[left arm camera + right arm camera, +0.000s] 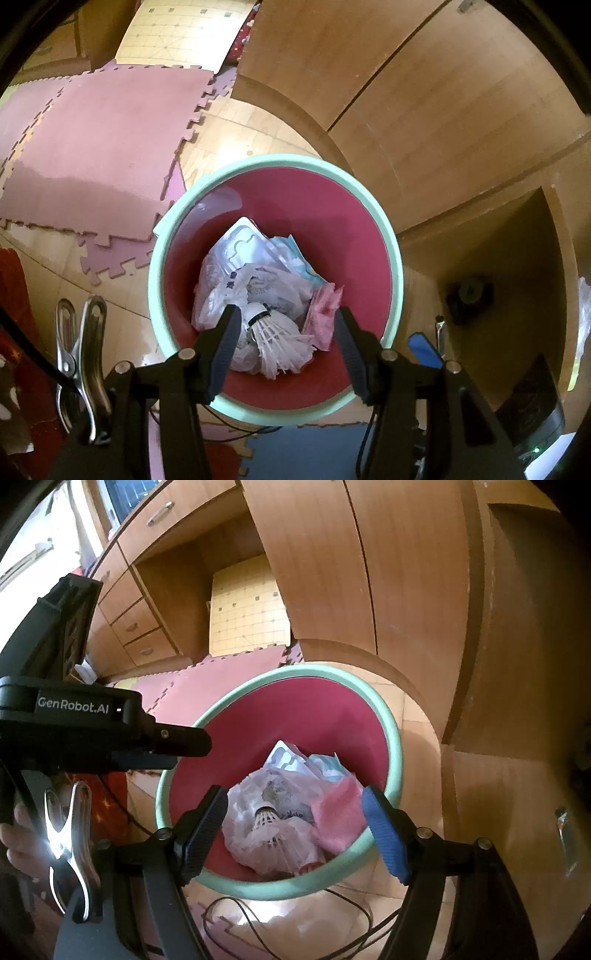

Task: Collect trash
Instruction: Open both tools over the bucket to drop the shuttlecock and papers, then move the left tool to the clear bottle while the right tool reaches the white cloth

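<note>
Nearest the left wrist camera, the left tool point(284, 314) hangs with its jaws spread over the trash bin point(393, 258), nothing between its pads. A steel clip point(83, 354) is fixed on the tool's frame, on the left of the view. Directly under the spread jaws, inside the bin, lies a white shuttlecock point(275, 339), feathers toward the camera and cork tip away, resting on top of the other rubbish. Just beyond it in the bin sit crumpled clear plastic bags point(236, 288), with a pink wrapper point(323, 314) against the bin's right-hand inner wall.

In the right wrist view, the right tool point(295, 797) also stands spread and empty above the same bin point(395, 746), its blue pad point(388, 838) over the near right rim. The shuttlecock point(266, 818) shows in the bin between the two fingers, and the pink wrapper point(338, 819) lies to its right. The body of the left tool point(74, 720) reaches in over the bin's left rim.

The bin stands on a tiled floor point(236, 133). To the bin's left and beyond it lie pink foam mats point(96, 147); to its right and behind it rise wooden cabinet panels point(443, 110).
</note>
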A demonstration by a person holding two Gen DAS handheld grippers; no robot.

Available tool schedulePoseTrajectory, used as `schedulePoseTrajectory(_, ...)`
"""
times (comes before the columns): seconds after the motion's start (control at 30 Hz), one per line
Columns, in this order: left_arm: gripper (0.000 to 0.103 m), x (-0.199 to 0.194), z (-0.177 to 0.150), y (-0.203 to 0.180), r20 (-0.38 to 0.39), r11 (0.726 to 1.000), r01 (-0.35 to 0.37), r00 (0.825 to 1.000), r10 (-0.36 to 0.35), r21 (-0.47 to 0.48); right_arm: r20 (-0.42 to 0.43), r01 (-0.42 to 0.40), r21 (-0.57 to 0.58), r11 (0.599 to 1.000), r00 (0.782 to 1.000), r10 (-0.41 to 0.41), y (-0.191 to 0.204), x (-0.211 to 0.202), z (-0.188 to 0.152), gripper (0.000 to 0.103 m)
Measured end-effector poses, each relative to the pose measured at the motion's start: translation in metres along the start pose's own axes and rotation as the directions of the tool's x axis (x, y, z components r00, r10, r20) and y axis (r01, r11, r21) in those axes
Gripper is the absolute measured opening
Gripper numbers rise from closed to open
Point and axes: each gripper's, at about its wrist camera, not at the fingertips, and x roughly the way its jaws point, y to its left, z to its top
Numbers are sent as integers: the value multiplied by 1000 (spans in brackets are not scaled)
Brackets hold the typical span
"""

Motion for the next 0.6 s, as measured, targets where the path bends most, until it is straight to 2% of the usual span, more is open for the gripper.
schedulePoseTrajectory(0.27,55,-10,-2,-12,18,1000,2,1000,-2,15,2,8,32,999,1000,-8,-6,-21,-8,77)
schedulePoseTrajectory(0.6,55,-41,-16,-45,69,993,-11,998,2,119,69,17,63,998,997,-21,-2,-80,-12,77)
